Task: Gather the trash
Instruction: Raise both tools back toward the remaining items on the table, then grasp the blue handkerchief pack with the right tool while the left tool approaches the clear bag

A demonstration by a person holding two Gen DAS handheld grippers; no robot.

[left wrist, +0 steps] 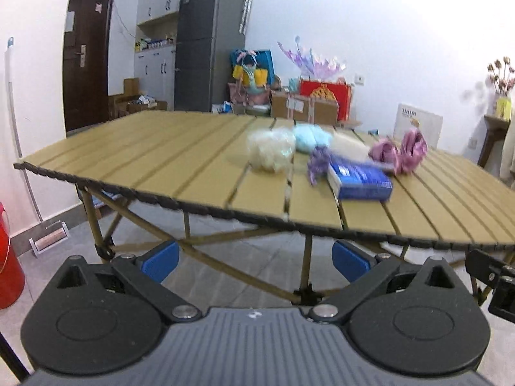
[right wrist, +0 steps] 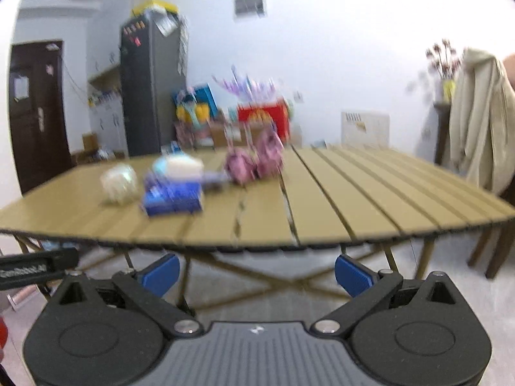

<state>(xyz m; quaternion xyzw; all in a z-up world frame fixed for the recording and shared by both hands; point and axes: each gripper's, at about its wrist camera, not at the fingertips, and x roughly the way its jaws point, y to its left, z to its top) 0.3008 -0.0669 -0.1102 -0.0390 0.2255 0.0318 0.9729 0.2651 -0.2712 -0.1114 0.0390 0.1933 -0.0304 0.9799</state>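
- On the slatted folding table, toward its far middle, sits the whole cluster of trash; both grippers hang below and short of the near edge, so everything lies ahead of and above the jaws.
- At the far left of the left wrist view a red bucket stands on the floor, probably the bin; its inside is out of sight, so I cannot tell what it holds.
- Nearest the edge lies the blue box, flat, its long axis slanting from front-right to back-left, ahead and right of the left gripper.
- From the right gripper the same box lies ahead and left; neither seems clearly closer.
- Left of the box is a white crumpled wad, with a pale blue wad behind it.
- Touching the box's left end is a purple scrap; pink crumpled wrapping lies to the right behind.
- Both pairs of jaws stand wide apart, holding nothing.
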